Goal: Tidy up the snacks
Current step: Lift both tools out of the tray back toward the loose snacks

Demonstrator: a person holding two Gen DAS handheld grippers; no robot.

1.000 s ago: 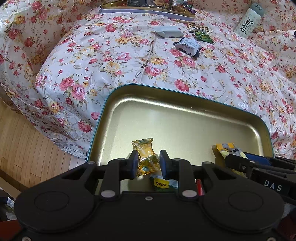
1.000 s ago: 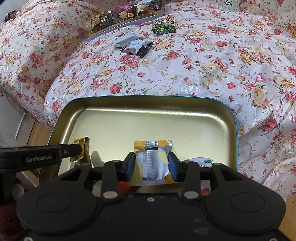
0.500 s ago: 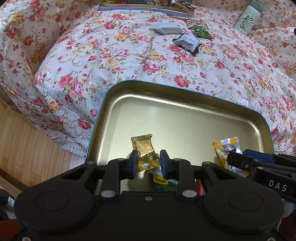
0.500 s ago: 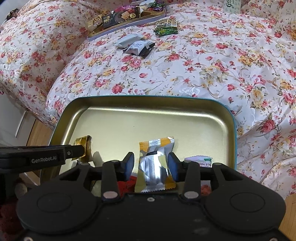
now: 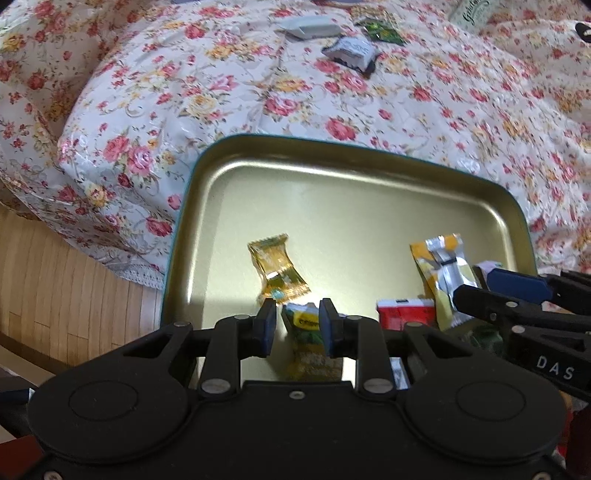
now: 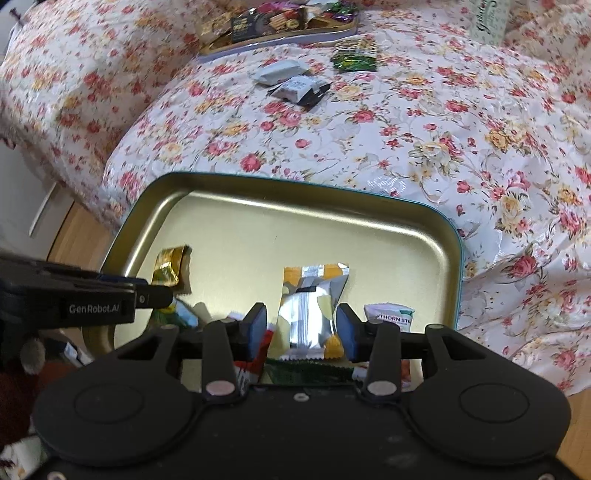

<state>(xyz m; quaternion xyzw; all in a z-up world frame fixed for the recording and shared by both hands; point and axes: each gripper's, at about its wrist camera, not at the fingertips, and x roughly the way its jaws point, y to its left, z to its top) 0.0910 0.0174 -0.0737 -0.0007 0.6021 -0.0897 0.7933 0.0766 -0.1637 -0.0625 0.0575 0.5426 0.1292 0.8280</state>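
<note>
A gold tin tray [image 5: 332,192] with a teal rim lies on the floral cloth; it also shows in the right wrist view [image 6: 303,221]. In it lie a gold candy [image 5: 277,271], a yellow-silver snack packet [image 5: 443,273], a red packet [image 5: 404,312] and a green-yellow packet [image 5: 306,325]. My left gripper [image 5: 297,325] is open and empty, just behind the gold candy. My right gripper [image 6: 301,328] is open, with the yellow-silver packet [image 6: 312,306] lying loose between its fingers. A white hawthorn packet [image 6: 388,319] lies to its right.
Far across the cloth lie a grey packet [image 6: 280,70], a black-white packet [image 6: 299,88] and a green packet [image 6: 354,55]. A second tray full of snacks [image 6: 280,26] stands at the back. A pale bottle [image 5: 472,13] lies at the far right. Wooden floor [image 5: 55,295] is on the left.
Both grippers have opened and drawn back. The gold candy and the yellow-silver packet were let go and now lie in the tin tray.
</note>
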